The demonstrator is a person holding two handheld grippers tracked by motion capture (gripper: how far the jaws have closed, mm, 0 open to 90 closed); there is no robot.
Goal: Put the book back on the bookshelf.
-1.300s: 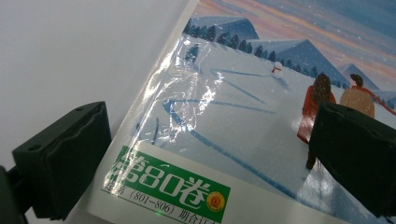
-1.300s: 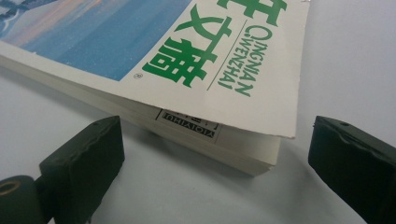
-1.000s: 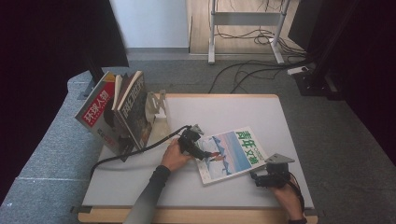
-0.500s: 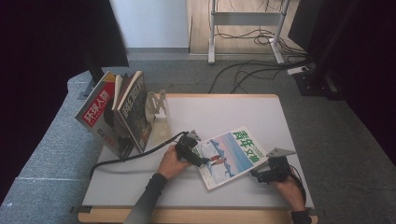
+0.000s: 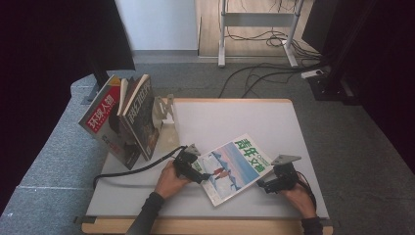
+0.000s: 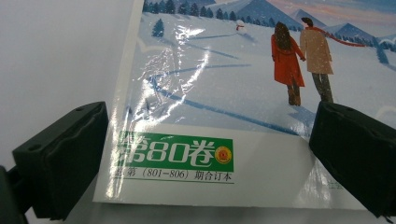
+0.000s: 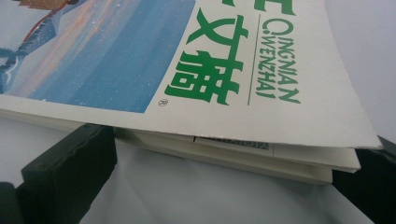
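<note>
Magazine (image 5: 235, 167) flat on the surface (image 5: 244, 122), flanked by left gripper (image 5: 192, 169) at its lower edge and right gripper (image 5: 266, 184) under a raised corner, both jaws apart, seemingly to lift it.

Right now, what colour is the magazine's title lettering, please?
Green, on the magazine; clearest in the right gripper view.
</note>
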